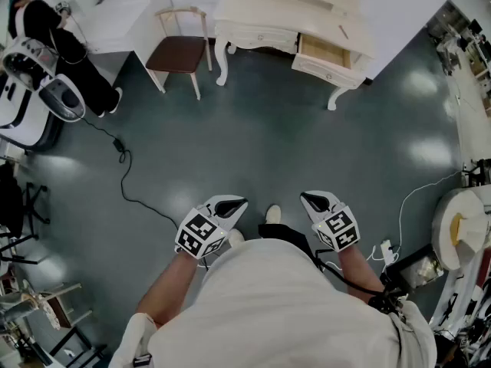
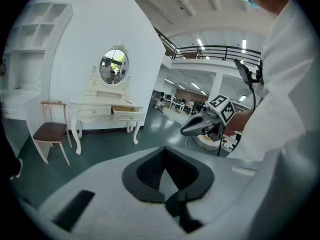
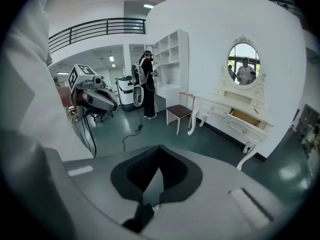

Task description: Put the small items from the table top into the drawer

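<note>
The grey-green floor (image 1: 261, 152) fills most of the head view. Across it, against the white wall, stands the white desk (image 1: 268, 18) with an oval mirror (image 2: 114, 66) on top. A brown-seated chair (image 1: 178, 54) is just beside its left end. The drawer (image 1: 326, 52) at the desk's right end is pulled open. The small items on the desk top are too small to tell apart. Both grippers are held close to the person's body, well apart from the desk and drawer. The left gripper (image 1: 234, 204) and the right gripper (image 1: 311, 199) each have their jaws closed with nothing between them. Their cubes show black-and-white square markers. A black cable (image 1: 130, 186) trails over the floor.
</note>
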Demonstrator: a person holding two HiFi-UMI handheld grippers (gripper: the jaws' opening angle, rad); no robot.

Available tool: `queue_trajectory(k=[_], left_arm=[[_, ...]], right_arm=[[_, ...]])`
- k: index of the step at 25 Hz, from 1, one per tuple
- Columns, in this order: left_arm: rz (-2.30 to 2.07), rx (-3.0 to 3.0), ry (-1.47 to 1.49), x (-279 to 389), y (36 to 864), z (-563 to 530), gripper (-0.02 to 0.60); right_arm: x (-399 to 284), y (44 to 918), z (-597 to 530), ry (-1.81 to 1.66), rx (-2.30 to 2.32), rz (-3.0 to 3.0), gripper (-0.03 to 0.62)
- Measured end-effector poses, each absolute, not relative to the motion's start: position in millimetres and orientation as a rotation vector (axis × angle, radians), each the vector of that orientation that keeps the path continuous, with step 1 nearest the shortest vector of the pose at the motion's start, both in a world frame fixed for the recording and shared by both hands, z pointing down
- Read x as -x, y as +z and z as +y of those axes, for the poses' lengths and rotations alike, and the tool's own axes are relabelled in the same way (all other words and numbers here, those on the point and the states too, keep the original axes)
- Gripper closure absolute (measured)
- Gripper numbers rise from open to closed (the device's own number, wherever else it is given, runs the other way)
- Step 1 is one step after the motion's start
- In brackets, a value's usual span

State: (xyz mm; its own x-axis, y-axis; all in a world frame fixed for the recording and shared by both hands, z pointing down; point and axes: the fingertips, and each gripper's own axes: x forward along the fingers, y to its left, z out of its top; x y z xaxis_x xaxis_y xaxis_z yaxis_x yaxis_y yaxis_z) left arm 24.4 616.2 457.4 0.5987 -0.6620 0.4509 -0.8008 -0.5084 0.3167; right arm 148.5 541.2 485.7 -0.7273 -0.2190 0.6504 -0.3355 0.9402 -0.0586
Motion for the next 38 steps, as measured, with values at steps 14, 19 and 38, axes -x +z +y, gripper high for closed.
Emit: queue_trajectory(k=[14,19,38], left_arm=[[-1.15,-2.335,0.455,-81,438,502,0.58],[-1.163,-2.327,0.479,-91,441,457,0.58],[-0.932,-2.455,0.463,-47,455,249,0.58]], right_arm=[[-200,480,433,0.267,-0.409,-2.456,0.594],[-210,492,392,0.299,-0.4,-2.466,0.594],[-180,509,208,0.406,-0.678,-2.389,0.546]])
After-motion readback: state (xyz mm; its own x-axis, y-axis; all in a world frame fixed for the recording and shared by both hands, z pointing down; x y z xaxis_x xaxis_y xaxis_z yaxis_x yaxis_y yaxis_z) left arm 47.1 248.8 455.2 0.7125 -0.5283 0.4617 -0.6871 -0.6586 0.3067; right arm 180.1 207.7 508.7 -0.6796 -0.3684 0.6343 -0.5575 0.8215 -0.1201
